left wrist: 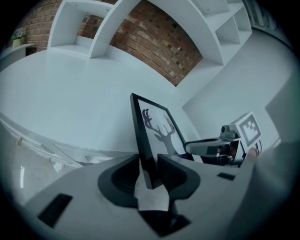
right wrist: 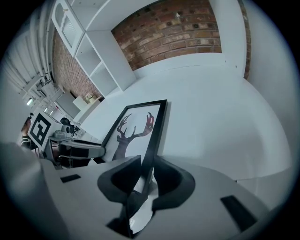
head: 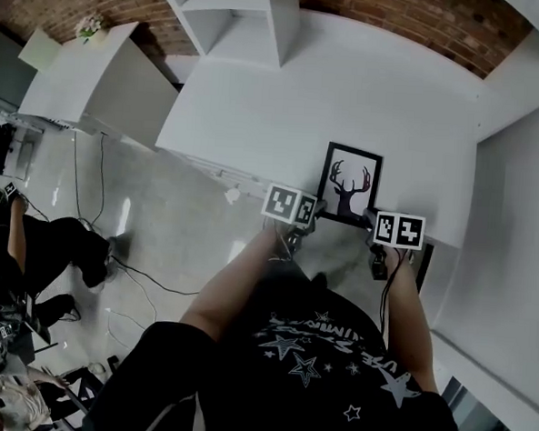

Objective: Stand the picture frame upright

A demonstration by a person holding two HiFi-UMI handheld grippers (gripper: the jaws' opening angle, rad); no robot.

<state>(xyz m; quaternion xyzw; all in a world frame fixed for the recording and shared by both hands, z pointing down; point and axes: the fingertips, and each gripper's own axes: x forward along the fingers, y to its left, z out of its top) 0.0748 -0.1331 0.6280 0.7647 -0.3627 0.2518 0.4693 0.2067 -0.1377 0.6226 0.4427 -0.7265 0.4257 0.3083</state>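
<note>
A black picture frame (head: 349,185) with a deer print is held at the near edge of the white table (head: 350,96), its top edge raised and the picture facing me. My left gripper (head: 304,223) is shut on the frame's left side (left wrist: 142,140); the black edge runs between its dark pads (left wrist: 176,176). My right gripper (head: 378,233) is shut on the frame's right side (right wrist: 152,136), with the edge pinched between both jaws. Each gripper shows in the other's view: the right gripper (left wrist: 187,148) beyond the print, the left gripper (right wrist: 98,152) at the frame's far side.
White shelving (head: 236,17) stands at the back against a brick wall (head: 418,19). A white wall (head: 515,225) runs close on the right. A white cabinet (head: 96,81) stands at the left, and a person (head: 31,241) sits on the cable-strewn floor at far left.
</note>
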